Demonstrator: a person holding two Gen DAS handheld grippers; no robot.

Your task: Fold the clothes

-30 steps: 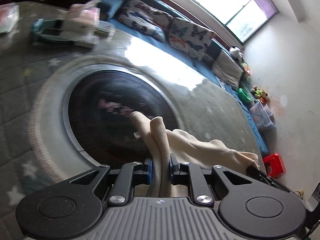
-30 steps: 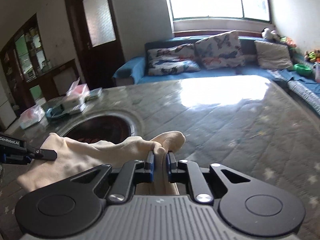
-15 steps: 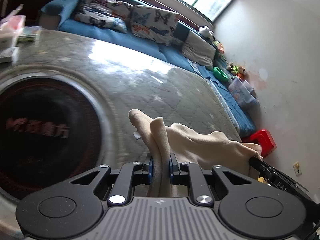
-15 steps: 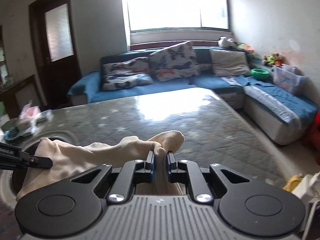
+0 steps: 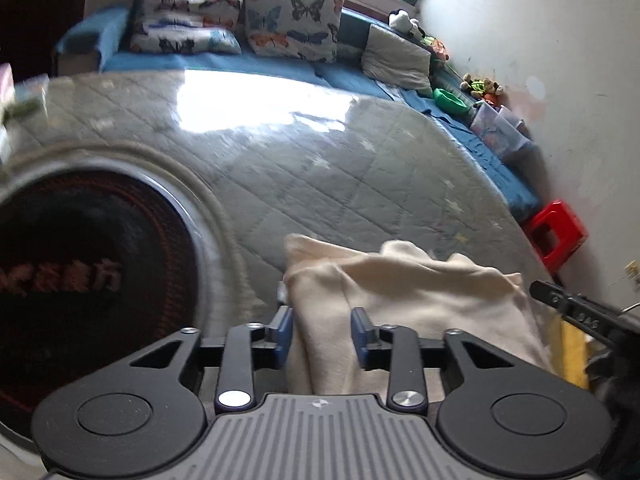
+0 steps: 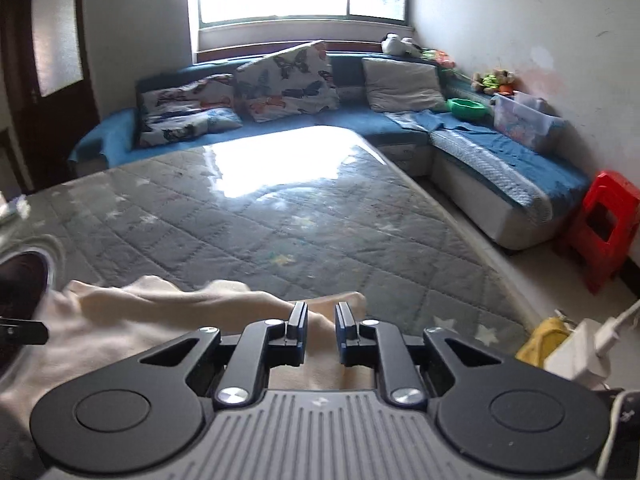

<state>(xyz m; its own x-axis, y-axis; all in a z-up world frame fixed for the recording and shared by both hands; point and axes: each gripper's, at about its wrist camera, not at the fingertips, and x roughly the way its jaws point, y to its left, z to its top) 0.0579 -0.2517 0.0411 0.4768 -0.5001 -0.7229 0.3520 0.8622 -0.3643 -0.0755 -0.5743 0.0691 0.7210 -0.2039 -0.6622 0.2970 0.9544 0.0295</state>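
A cream-coloured garment (image 5: 404, 296) lies bunched on the grey quilted table top (image 5: 320, 184), near its front edge. My left gripper (image 5: 322, 334) is open, its jaws apart on either side of the cloth's left end. In the right wrist view the same garment (image 6: 160, 312) stretches to the left. My right gripper (image 6: 321, 330) is open, with the cloth's right end lying between its blue-padded fingers (image 6: 298, 326). The tip of the other gripper (image 5: 576, 314) shows at the right of the left wrist view.
A round dark inset (image 5: 80, 276) with a metal rim sits in the table at the left. A blue corner sofa (image 6: 480, 148) with butterfly cushions (image 6: 286, 76) runs behind and to the right. A red stool (image 6: 604, 224) stands on the floor at the right. A white charger and yellow item (image 6: 568, 344) lie near the table's right corner.
Both grippers were shut on the cream garment and carried it to the right; now both have opened and the cloth rests slack on the table.
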